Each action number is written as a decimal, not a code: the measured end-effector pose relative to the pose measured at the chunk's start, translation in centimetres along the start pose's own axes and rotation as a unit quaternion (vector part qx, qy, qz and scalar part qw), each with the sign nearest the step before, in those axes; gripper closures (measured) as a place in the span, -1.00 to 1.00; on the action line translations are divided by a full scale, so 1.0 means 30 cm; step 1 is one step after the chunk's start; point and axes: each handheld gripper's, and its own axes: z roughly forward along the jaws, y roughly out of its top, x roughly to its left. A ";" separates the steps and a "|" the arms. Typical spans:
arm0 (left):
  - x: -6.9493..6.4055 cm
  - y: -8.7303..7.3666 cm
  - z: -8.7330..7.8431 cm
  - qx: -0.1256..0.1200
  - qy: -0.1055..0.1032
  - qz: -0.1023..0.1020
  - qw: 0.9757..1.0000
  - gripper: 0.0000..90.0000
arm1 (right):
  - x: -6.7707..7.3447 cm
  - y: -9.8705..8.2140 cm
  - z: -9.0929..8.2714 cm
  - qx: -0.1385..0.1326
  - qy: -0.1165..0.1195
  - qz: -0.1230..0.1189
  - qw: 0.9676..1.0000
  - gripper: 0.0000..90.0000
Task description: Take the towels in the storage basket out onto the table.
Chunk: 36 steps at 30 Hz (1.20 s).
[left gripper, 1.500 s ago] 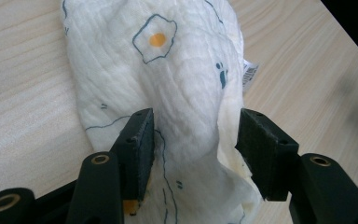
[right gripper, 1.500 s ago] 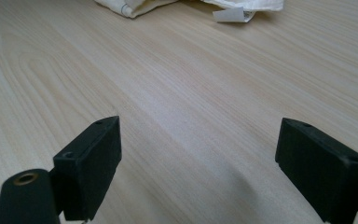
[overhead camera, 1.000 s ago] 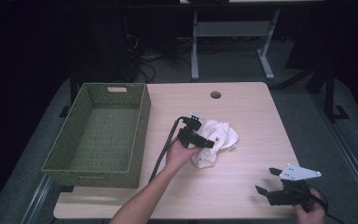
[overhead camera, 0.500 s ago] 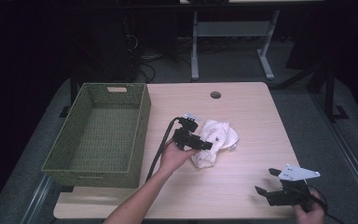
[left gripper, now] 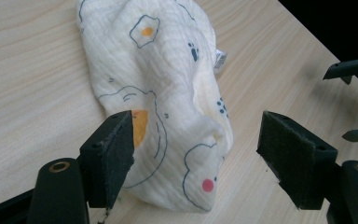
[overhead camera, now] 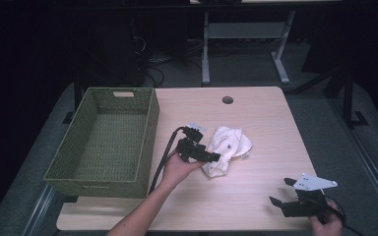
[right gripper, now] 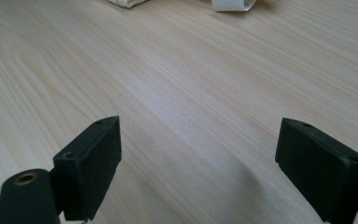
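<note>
A white cloth (overhead camera: 226, 150) printed with small cartoon figures lies crumpled near the middle of the wooden table (overhead camera: 256, 113), well apart from the green woven basket (overhead camera: 103, 140) that stands along the table's left side. The left gripper (overhead camera: 215, 157) sits just at the cloth's near left edge, held in the person's left hand (overhead camera: 177, 169). Its jaws have just been opening and now stand wide apart; in the left gripper view the cloth (left gripper: 168, 107) lies between and beyond them, with its near fold bunched up. One pad (left gripper: 119, 154) is close against the fabric there, the other stands clear of it, so nothing is pinched. The right gripper (overhead camera: 281, 192) rests low near the table's front right corner, well away from the cloth, its jaws spread wide over bare wood with nothing between them.
</note>
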 end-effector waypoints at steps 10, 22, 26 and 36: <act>0.010 -0.052 -0.016 0.006 0.010 0.005 1.000 -0.41 | -0.002 -0.003 0.002 0.001 -0.003 0.003 1.000 -0.69; -0.007 -0.114 -0.024 0.009 0.015 0.019 1.000 -0.41 | -0.003 -0.004 0.003 0.001 -0.004 0.003 1.000 -0.69; -0.012 -0.135 -0.030 0.006 0.010 0.017 1.000 -0.41 | -0.004 -0.004 0.003 0.002 -0.004 0.003 1.000 -0.69; -0.016 -0.183 -0.063 0.001 0.009 0.022 1.000 -0.41 | -0.002 -0.003 0.006 0.003 -0.004 0.002 1.000 -0.69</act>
